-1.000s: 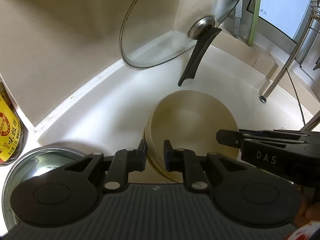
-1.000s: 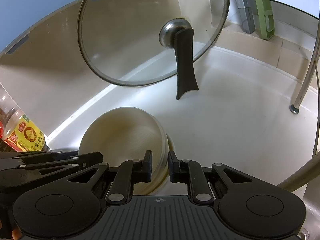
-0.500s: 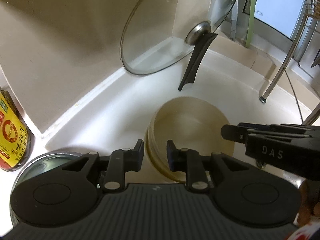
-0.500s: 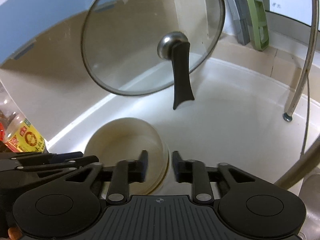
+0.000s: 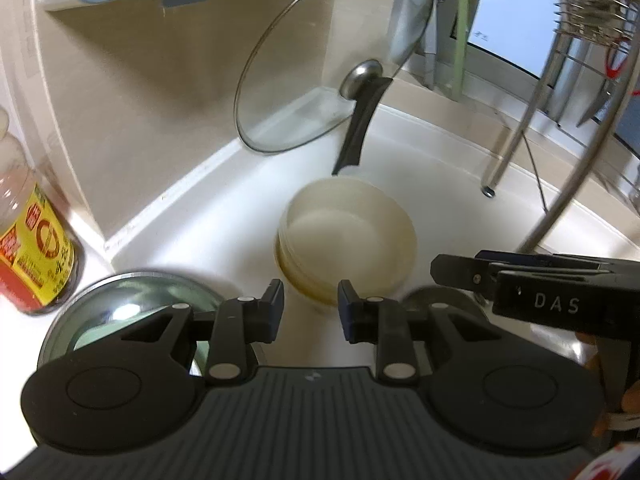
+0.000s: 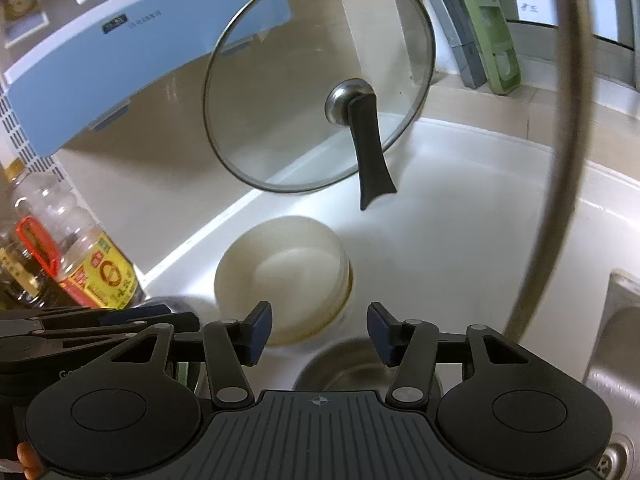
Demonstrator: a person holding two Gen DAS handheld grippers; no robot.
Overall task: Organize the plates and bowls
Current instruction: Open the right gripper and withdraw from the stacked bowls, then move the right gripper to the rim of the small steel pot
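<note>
Both grippers' jaws have just been opening, the left gripper (image 5: pixel 310 304) narrow and the right gripper (image 6: pixel 320 328) wide, both empty, with the stacked bowls (image 5: pixel 348 236) on the counter (image 5: pixel 440 184) at twelve o'clock.

Cream stacked bowls (image 5: pixel 348 240) are seen on a white bench (image 5: pixel 440 184); a yellow-and-red label is shown on a bottle (image 5: pixel 36 256); the lid handle (image 6: pixel 370 152) is black.

Bowls (image 5: pixel 347 240) before leaning lid (image 5: pixel 332 60)
</note>
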